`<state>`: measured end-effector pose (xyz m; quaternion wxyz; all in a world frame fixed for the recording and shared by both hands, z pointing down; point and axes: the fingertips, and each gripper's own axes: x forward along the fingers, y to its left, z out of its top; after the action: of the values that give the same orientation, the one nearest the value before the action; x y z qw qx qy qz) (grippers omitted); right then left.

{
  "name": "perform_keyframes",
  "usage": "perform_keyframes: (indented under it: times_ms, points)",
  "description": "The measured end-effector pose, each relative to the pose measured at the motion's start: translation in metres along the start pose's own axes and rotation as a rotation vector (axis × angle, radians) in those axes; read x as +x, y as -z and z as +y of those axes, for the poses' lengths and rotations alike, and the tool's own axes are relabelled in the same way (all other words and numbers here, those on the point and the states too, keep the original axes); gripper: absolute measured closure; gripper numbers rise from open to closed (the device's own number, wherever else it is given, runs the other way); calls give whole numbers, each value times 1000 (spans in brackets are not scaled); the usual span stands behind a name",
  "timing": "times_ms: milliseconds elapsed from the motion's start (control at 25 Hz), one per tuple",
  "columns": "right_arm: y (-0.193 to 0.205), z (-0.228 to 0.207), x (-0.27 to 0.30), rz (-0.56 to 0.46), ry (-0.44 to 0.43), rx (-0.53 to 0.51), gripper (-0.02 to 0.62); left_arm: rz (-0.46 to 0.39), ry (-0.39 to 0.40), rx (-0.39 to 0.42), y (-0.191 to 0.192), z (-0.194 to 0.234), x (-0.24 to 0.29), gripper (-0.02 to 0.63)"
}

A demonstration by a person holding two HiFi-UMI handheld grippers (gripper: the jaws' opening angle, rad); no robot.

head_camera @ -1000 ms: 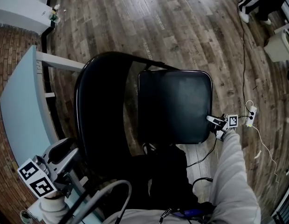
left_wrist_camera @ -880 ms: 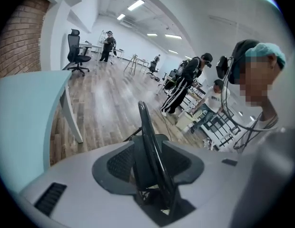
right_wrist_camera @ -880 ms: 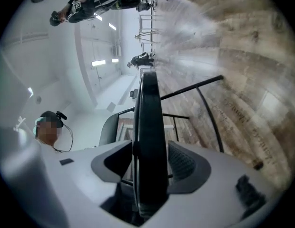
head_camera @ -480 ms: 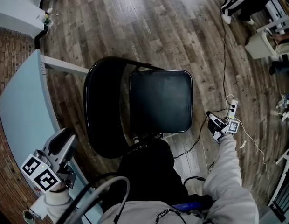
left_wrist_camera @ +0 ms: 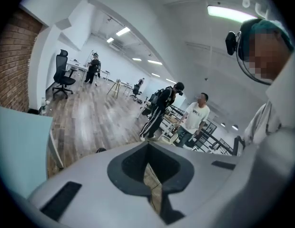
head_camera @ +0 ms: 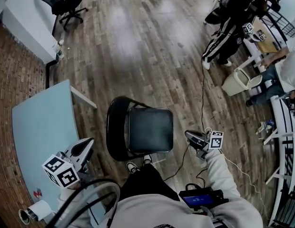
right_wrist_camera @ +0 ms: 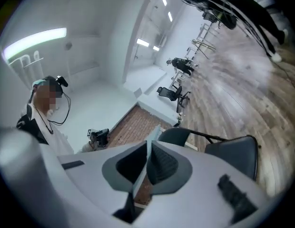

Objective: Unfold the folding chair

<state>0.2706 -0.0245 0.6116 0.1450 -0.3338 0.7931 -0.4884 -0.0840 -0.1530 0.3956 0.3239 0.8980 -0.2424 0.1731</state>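
Your folding chair [head_camera: 151, 129] stands opened at the centre of the head view, seat down, clear of both tools. Your left gripper [head_camera: 84, 147], lower left over the blue table [head_camera: 38, 137], has its jaws together and empty. Your right gripper [head_camera: 190, 136], just right of the seat, is closing on nothing, with only a narrow slit remaining.

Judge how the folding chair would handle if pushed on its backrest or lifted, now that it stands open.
The folding chair probably lifts easily: thin tube frame, slim padded seat. Pushed low, it would likely slide on the smooth wood floor; pushed high on the backrest, it might tip. Lifted by the seat, it could fold shut.
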Motion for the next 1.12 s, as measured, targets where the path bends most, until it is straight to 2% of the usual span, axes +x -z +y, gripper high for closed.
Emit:
perform_keyframes:
  times_ms: [80,240,360,520,720,880,1000,1120]
  points:
    - [-22,49,13,-16,6,-67,586,-51,23,16,-17,-17,-16,603]
    - [-62,145,41,-45,9,-215,588,-118,47,53,-42,-43,-38,603]
    - [-93,197,64,-64,-6,-346,588,-188,59,75,-66,-46,-48,604]
    - [-111,236,83,-91,30,-446,588,-259,34,96,-80,-42,-64,604]
    - [-146,261,117,-165,162,-583,588,-358,-1,181,-113,-38,-67,604]
    - [-163,286,156,-238,256,-665,588,-428,-114,309,-136,-35,-47,603]
    - [-166,319,186,-269,266,-747,588,-464,-207,414,-150,-44,-26,604]
    - [-158,348,211,-263,255,-825,588,-491,-214,453,-159,-58,-5,603]
